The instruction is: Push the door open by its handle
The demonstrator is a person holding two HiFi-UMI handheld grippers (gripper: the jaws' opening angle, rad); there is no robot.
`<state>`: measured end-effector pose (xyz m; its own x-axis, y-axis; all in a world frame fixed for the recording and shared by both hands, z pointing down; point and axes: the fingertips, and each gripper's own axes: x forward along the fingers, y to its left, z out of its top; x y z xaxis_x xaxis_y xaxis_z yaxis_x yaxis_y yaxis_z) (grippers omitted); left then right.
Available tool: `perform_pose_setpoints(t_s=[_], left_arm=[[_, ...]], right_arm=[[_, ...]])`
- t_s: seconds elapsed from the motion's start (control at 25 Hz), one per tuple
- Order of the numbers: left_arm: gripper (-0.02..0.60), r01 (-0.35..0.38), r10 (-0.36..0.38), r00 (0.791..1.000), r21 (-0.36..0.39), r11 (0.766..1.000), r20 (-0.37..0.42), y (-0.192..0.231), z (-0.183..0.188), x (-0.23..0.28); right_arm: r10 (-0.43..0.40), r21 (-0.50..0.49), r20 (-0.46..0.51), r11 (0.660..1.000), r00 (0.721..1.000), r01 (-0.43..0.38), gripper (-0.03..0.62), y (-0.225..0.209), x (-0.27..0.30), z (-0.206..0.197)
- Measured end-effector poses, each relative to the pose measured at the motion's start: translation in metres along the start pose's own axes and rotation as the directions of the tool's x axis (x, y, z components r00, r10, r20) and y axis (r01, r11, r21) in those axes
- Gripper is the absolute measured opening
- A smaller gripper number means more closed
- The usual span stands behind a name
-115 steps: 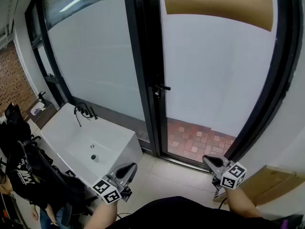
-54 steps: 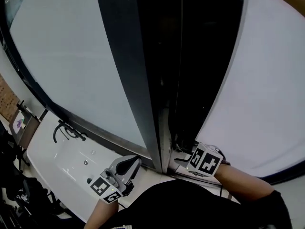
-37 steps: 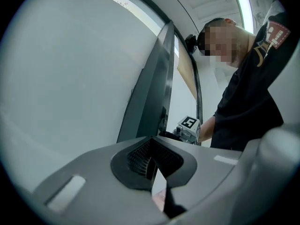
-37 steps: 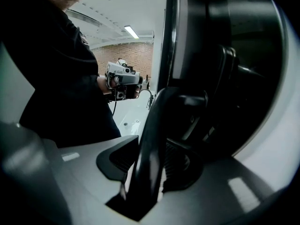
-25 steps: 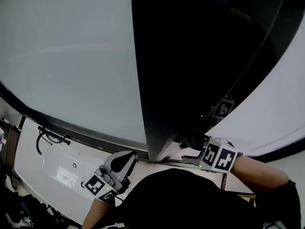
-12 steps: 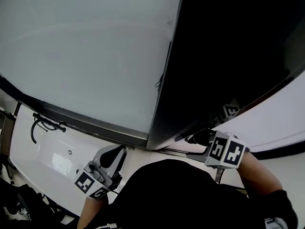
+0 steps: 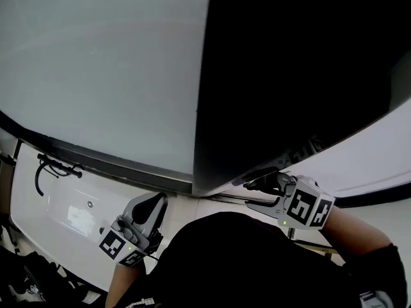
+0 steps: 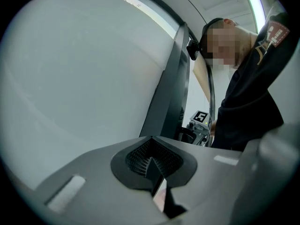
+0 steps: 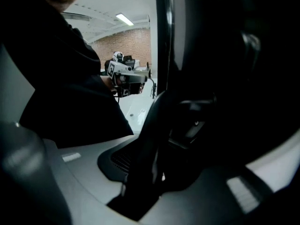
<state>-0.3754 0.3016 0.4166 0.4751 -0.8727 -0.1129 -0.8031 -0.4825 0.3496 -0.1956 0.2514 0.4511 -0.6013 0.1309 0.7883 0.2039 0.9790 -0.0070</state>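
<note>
Since the first frame you have stepped right up to the door [image 7: 295, 76], which now fills the right half of the head view as a dark slab. Your right hand-held gripper [image 7: 262, 190] has gone from hanging low beside you to the handle [image 9: 152, 130]. Over the last half second the door's edge has swung a little leftward in that view.

Going left to right in the head view, the white sink [image 7: 64, 210] lies at 8 o'clock with its black tap [image 7: 50, 169] near the far left end. Above it, the frosted glass panel [image 7: 96, 69] takes up everything from 9 to 12 o'clock. Your left hand-held gripper [image 7: 151, 205] hangs at 7 o'clock just beside the sink's right end, clear of the door. Its own view shows the jaws drawn together with nothing between them.

The door's grey edge runs down the middle towards 6 o'clock. At 4 o'clock your right hand-held gripper is up against the door, its marker cube [image 7: 307, 208] turned towards you. In its own view the dark handle rises from between the jaws towards 12 o'clock. The jaws have just been closing and now clamp it. Past the door's edge, at 10 o'clock in that view, your left hand-held gripper shows, with a brick wall [image 9: 136, 43] behind it.
</note>
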Motion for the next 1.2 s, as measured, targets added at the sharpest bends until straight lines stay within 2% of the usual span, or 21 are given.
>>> perform_pose_setpoints(t_s=[0.12, 0.2, 0.24, 0.32, 0.36, 0.4, 0.48, 0.6, 0.76, 0.88, 1.0, 1.2], left_arm=[[-0.009, -0.012, 0.012, 1.0, -0.017, 1.0, 0.001, -0.003, -0.005, -0.003], [-0.009, -0.025, 0.025, 1.0, -0.013, 1.0, -0.003, -0.005, -0.008, -0.006], [-0.009, -0.033, 0.033, 0.999, -0.009, 0.999, -0.004, -0.006, -0.009, -0.007], [-0.009, -0.05, 0.05, 0.999, 0.0, 0.999, -0.011, -0.011, -0.011, -0.012], [-0.009, -0.057, 0.057, 0.998, 0.005, 0.998, -0.016, -0.015, -0.01, -0.014], [-0.009, -0.061, 0.061, 0.998, 0.01, 0.998, -0.02, -0.02, -0.01, -0.016], [-0.009, -0.071, 0.072, 0.997, 0.016, 0.997, -0.027, -0.028, -0.009, -0.017], [-0.009, -0.09, 0.091, 0.995, 0.029, 0.996, -0.04, -0.034, -0.011, -0.017], [-0.009, -0.097, 0.099, 0.994, 0.048, 0.994, -0.039, -0.043, -0.013, -0.012], [-0.009, -0.082, 0.085, 0.995, 0.064, 0.995, -0.046, -0.057, -0.011, -0.002], [-0.009, -0.057, 0.064, 0.997, 0.112, 0.992, -0.053, -0.079, -0.008, 0.017], [-0.009, -0.03, 0.046, 0.996, 0.203, 0.979, -0.078, -0.13, -0.019, 0.076]], right_arm=[[-0.025, -0.048, 0.144, 0.998, 0.989, 0.032, 0.129, 0.0, -0.003, 0.004], [-0.027, -0.058, 0.243, 0.997, 0.97, 0.042, 0.129, -0.002, -0.002, 0.014], [-0.016, -0.05, 0.325, 0.998, 0.945, 0.034, 0.129, -0.002, 0.0, 0.021], [0.038, -0.046, 0.511, 0.999, 0.859, -0.017, 0.127, 0.002, 0.002, 0.036], [0.07, -0.052, 0.565, 0.997, 0.822, -0.049, 0.123, 0.005, 0.0, 0.041], [0.099, -0.055, 0.585, 0.995, 0.805, -0.083, 0.123, 0.007, -0.003, 0.042], [0.168, -0.063, 0.558, 0.985, 0.812, -0.16, 0.127, 0.007, -0.009, 0.037], [0.232, -0.069, 0.466, 0.972, 0.854, -0.226, 0.14, -0.002, -0.008, 0.024], [0.164, -0.056, 0.419, 0.986, 0.893, -0.155, 0.14, -0.033, 0.002, 0.016], [0.1, -0.04, 0.429, 0.995, 0.898, -0.091, 0.141, -0.067, 0.0, 0.015], [0.055, -0.017, 0.421, 0.998, 0.905, -0.052, 0.15, -0.111, -0.001, 0.01], [-0.011, 0.082, 0.361, 0.996, 0.932, -0.021, 0.15, -0.194, -0.015, -0.009]])
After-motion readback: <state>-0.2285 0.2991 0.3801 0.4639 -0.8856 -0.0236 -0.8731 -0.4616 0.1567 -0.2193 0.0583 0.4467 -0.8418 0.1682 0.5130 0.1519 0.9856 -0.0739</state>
